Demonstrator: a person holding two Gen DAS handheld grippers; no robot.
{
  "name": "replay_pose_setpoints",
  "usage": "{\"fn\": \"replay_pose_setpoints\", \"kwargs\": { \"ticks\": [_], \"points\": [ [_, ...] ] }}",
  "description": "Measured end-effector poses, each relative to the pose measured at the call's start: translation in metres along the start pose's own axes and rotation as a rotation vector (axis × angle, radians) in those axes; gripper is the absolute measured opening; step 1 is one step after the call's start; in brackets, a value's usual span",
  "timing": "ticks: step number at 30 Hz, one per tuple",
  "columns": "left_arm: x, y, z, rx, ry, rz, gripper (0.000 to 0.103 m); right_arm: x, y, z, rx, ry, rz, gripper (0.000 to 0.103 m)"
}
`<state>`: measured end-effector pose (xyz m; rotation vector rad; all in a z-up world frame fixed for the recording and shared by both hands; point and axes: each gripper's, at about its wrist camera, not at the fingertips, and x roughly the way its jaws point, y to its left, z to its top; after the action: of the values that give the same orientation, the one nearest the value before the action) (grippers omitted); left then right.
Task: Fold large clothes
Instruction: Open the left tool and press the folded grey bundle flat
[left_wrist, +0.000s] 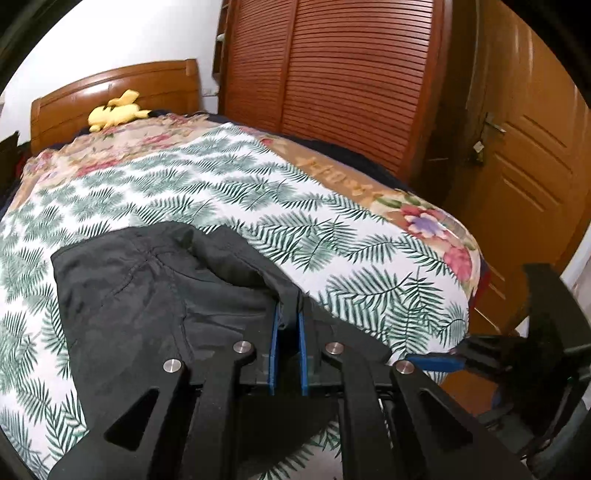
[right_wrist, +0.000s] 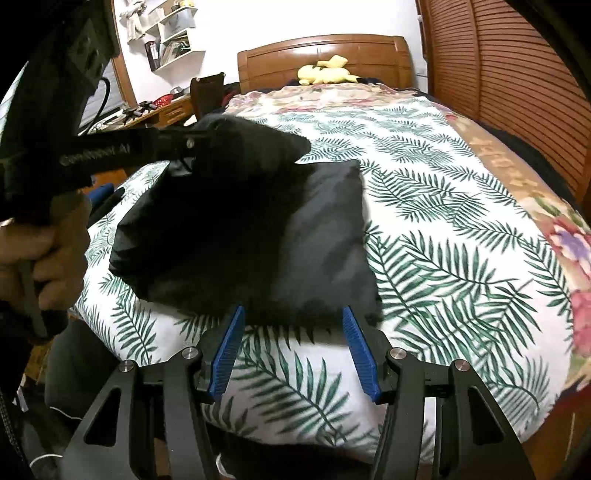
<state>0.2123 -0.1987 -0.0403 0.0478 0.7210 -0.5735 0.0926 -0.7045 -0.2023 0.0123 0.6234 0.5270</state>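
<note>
You had a black garment (right_wrist: 280, 236) lying on a white sheet (left_wrist: 229, 192) printed with green fern leaves. Under that sheet, your tan blanket (left_wrist: 373, 188) showed pink, red and purple flowers with green leaves. Both grippers were black, the left one (left_wrist: 287, 332) and the right one (right_wrist: 293, 347), each with bright blue finger pads (right_wrist: 229, 350). Up by your orange-brown wooden headboard (right_wrist: 325, 55) sat a yellow plush toy (right_wrist: 325, 72). The slatted wardrobe (left_wrist: 332, 66) was reddish brown, the door (left_wrist: 524, 147) a lighter golden brown, the wall (left_wrist: 122, 33) white.
</note>
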Motion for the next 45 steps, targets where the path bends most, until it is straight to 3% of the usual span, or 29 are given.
{"fn": "replay_pose_setpoints", "kwargs": {
  "ticks": [7, 14, 18, 20, 22, 24, 35, 37, 39, 45],
  "points": [
    [-0.005, 0.013, -0.009, -0.033, 0.034, 0.013, 0.013, -0.018, 0.007, -0.003, 0.000, -0.020, -0.016, 0.057],
    [-0.040, 0.020, -0.015, 0.010, -0.007, 0.030, 0.016, -0.026, 0.021, 0.009, -0.018, -0.045, -0.027, 0.057],
    [-0.061, 0.037, -0.022, 0.001, -0.041, 0.055, 0.043, -0.026, 0.031, 0.022, -0.023, -0.062, -0.029, 0.057],
    [-0.072, 0.050, -0.027, -0.010, -0.057, 0.071, 0.049, -0.024, 0.036, 0.029, -0.029, -0.067, -0.034, 0.057],
    [-0.078, 0.061, -0.032, -0.020, -0.056, 0.080, 0.069, -0.021, 0.040, 0.038, -0.036, -0.072, -0.036, 0.057],
    [-0.085, 0.074, -0.039, -0.035, -0.063, 0.084, 0.080, -0.019, 0.045, 0.046, -0.044, -0.080, -0.036, 0.057],
    [-0.119, 0.131, -0.079, -0.115, -0.075, 0.165, 0.080, 0.008, 0.061, 0.083, -0.073, -0.118, -0.045, 0.057],
    [-0.124, 0.139, -0.086, -0.123, -0.077, 0.180, 0.080, 0.010, 0.062, 0.086, -0.075, -0.134, -0.038, 0.065],
    [-0.127, 0.145, -0.092, -0.133, -0.076, 0.186, 0.080, 0.016, 0.064, 0.087, -0.081, -0.141, -0.041, 0.065],
    [-0.137, 0.159, -0.105, -0.153, -0.088, 0.199, 0.080, 0.032, 0.066, 0.085, -0.075, -0.103, -0.086, 0.067]
  ]
}}
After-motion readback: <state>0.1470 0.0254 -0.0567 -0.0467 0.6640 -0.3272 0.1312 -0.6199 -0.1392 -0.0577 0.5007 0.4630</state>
